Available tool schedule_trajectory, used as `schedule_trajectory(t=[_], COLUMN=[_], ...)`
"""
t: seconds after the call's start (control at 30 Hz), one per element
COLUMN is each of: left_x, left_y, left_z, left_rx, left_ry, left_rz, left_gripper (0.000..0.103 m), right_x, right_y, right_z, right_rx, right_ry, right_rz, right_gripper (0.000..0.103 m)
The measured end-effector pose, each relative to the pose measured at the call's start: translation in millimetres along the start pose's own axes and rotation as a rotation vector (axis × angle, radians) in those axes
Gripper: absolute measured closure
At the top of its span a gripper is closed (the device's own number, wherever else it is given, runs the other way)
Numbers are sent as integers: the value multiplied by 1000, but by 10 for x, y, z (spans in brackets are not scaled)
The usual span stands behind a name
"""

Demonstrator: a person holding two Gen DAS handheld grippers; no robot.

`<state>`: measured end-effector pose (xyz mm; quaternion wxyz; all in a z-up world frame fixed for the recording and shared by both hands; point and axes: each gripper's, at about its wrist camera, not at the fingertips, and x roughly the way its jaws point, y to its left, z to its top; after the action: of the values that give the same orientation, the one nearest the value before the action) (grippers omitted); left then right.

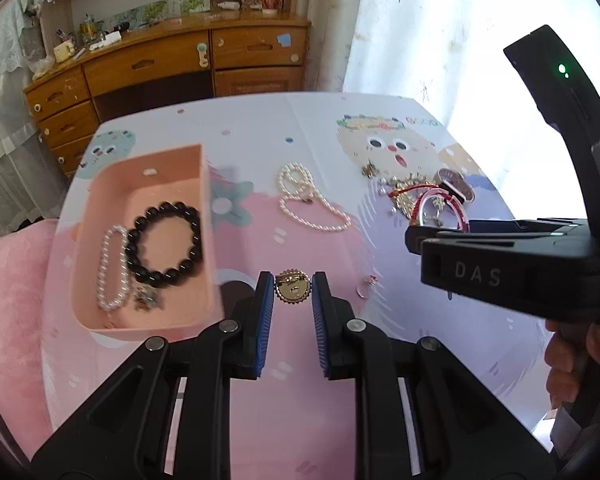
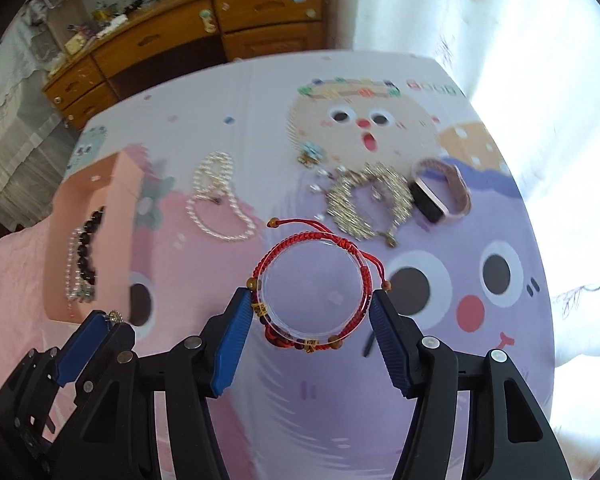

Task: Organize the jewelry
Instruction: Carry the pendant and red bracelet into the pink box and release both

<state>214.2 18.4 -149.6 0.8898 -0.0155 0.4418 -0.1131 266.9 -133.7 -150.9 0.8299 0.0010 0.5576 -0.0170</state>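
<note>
The gold brooch (image 1: 293, 286) sits pinched between the blue pads of the left gripper (image 1: 292, 292), held clear of the cartoon-printed table (image 1: 300, 128) and just to the right of the pink box (image 1: 100, 280). That box already holds a black bead bracelet (image 1: 164, 244) and a pearl bracelet (image 1: 112, 268). The right gripper (image 2: 312, 304) is clamped across a clear round ring wrapped with a red cord bracelet (image 2: 312, 276), jaws partway apart to span it. Both loads look bound for the box, so I'd carry the brooch over the open tray first and let go low, so it doesn't bounce out. The wider ring should follow flat and settle beside the beads. A pearl necklace (image 2: 216, 204), a gold chain pile (image 2: 364, 208) and a pink watch (image 2: 440, 192) still lie on the table farther back.
</note>
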Motion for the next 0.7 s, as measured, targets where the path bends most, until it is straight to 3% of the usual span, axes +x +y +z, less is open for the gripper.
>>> schedule_trajectory(t=[0.17, 0.7], left_x=[-211, -316], left_y=[339, 1511], left_z=[26, -104], left_rx=[13, -60], left_ry=[-46, -40], left_rz=[-19, -61], left_gripper=[86, 86], right_x=[-123, -267], right_y=[471, 1624], right_z=[-5, -211], right_rx=[-54, -100], right_ry=[-94, -253], right_rz=[30, 157], right_gripper=[43, 42])
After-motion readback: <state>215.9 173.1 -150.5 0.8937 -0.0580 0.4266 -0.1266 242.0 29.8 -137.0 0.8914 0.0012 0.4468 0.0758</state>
